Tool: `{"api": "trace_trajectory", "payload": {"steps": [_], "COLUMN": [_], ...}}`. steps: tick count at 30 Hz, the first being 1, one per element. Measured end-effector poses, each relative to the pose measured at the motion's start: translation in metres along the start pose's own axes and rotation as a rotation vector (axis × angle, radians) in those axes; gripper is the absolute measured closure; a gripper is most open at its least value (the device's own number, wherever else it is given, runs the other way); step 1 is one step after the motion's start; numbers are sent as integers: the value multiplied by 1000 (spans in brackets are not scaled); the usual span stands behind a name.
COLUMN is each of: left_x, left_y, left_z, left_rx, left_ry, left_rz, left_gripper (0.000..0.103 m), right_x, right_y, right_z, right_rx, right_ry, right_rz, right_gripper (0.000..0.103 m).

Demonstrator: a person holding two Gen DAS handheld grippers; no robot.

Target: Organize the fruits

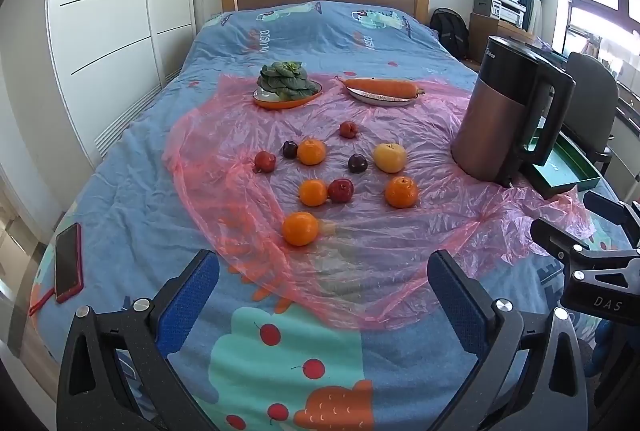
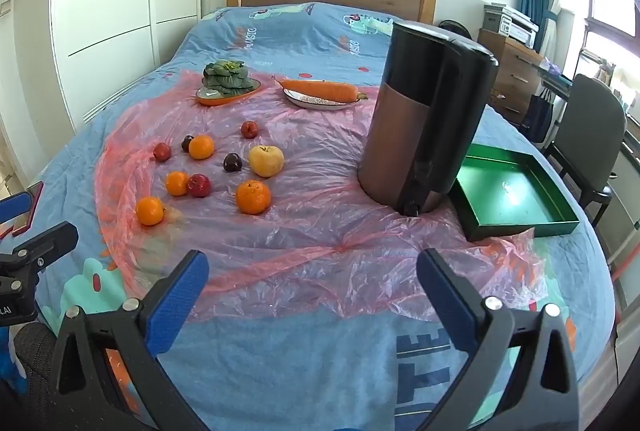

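Note:
Several fruits lie loose on a pink plastic sheet (image 1: 360, 271) on the bed: oranges such as the nearest one (image 1: 300, 228) (image 2: 150, 210), a yellow apple (image 1: 390, 157) (image 2: 266, 161), small red apples (image 1: 341, 190) and dark plums (image 1: 357, 163). A green tray (image 2: 516, 191) (image 1: 568, 167) stands empty at the right, behind a kettle. My left gripper (image 1: 322, 275) is open and empty, short of the nearest orange. My right gripper (image 2: 312, 275) is open and empty over the sheet's front edge.
A tall copper and black kettle (image 1: 504, 119) (image 2: 424, 127) stands between the fruits and the tray. Greens on an orange plate (image 1: 286, 87) and a carrot on a white plate (image 1: 382, 89) sit farther back. A red phone (image 1: 69, 263) lies at the bed's left edge.

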State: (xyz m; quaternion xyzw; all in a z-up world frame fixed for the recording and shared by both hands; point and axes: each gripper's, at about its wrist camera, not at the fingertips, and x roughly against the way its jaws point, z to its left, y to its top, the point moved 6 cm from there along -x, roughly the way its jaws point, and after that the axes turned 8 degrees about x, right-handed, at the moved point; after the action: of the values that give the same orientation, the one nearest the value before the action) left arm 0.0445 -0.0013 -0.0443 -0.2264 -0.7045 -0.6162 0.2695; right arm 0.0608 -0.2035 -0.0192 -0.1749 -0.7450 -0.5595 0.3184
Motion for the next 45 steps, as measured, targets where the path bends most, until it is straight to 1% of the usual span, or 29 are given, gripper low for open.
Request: {"api": "trace_trajectory", "payload": {"steps": [8,16,21,26,45], "left_x": [-1,-2,-2,-4,-11], "left_y": [0,-1,0,-1,-5], "left_z": [1,-1,1,2,-3], "left_rx": [1,-16,-17,-8,-18], "left_ry": [-13,-11,-1,-21,-29], "left_rz": [2,13,6,25,63], "left_gripper": [1,1,1,1,1], "right_x": [-1,-3,-3,-3,-6], "right_y": [0,-2,-2,-3,-4], "right_z": [-1,-1,-1,0,0], "right_rx": [-4,-4,-6,-10,-11], "right_ry": [-1,1,2,0,6], "right_rz": [4,6,7,9,18], "right_gripper": [0,0,0,0,0]}}
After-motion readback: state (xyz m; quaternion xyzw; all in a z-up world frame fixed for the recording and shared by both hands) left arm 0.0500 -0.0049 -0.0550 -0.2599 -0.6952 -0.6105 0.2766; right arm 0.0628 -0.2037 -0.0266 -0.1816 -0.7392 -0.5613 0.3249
